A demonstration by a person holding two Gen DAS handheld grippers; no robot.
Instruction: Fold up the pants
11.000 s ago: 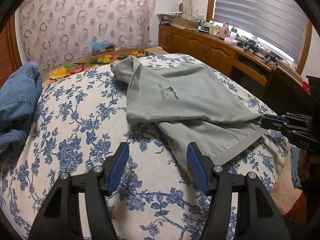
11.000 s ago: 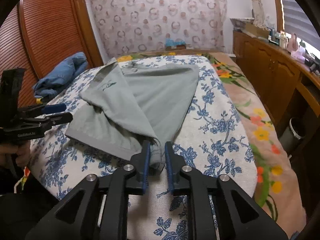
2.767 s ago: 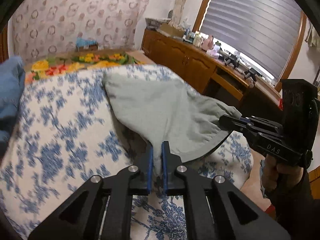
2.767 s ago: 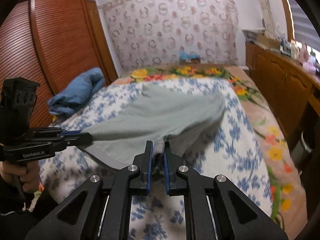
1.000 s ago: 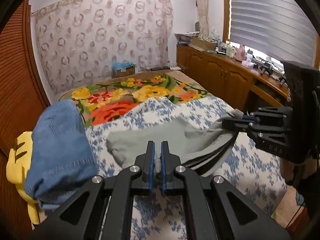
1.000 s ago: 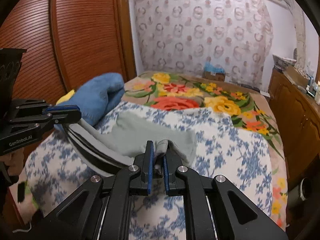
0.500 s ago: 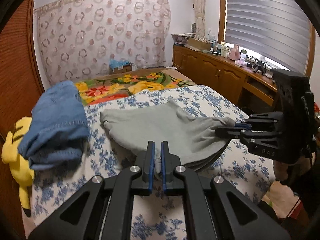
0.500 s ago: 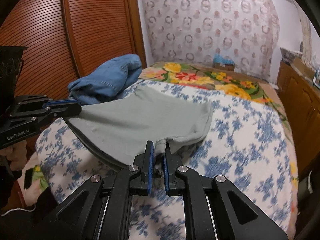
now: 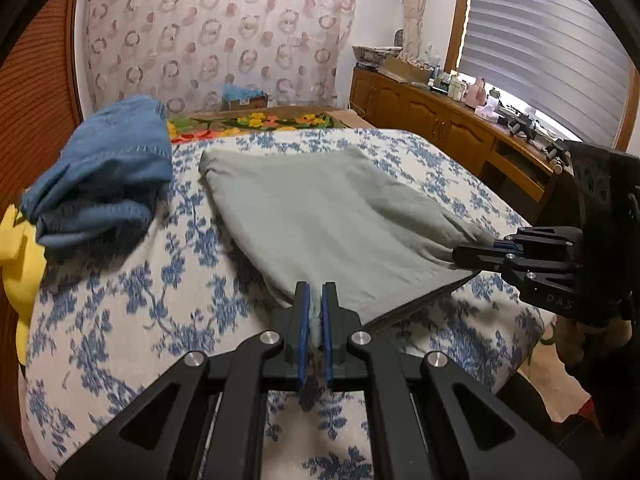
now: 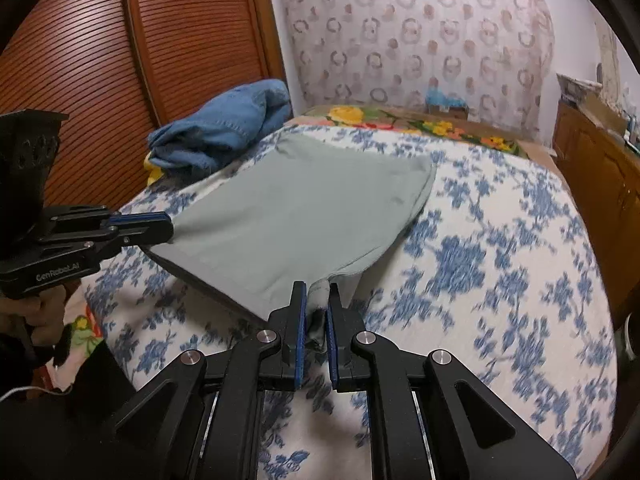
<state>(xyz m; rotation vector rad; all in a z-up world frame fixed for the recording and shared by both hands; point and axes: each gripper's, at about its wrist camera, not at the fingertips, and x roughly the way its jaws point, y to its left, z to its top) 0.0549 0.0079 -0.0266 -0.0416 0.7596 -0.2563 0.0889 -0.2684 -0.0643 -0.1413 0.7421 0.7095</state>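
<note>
Grey-green pants lie folded and stretched flat over the blue-flowered bedspread, far end resting on the bed. My left gripper is shut on the near left corner of their edge. My right gripper is shut on a bunched near right corner. Each gripper also shows from the side in the other view: the right gripper and the left gripper, both pinching the cloth, with the near edge held taut a little above the bed.
A heap of blue denim lies at the bed's left side, over something yellow. A wooden slatted wardrobe stands left, wooden cabinets under a window right. A person's hand holds the left gripper.
Both grippers have come down and toward the near edge with the pants; the cloth, hanging bowed between them a second ago, now lies spread flat on the bed.
</note>
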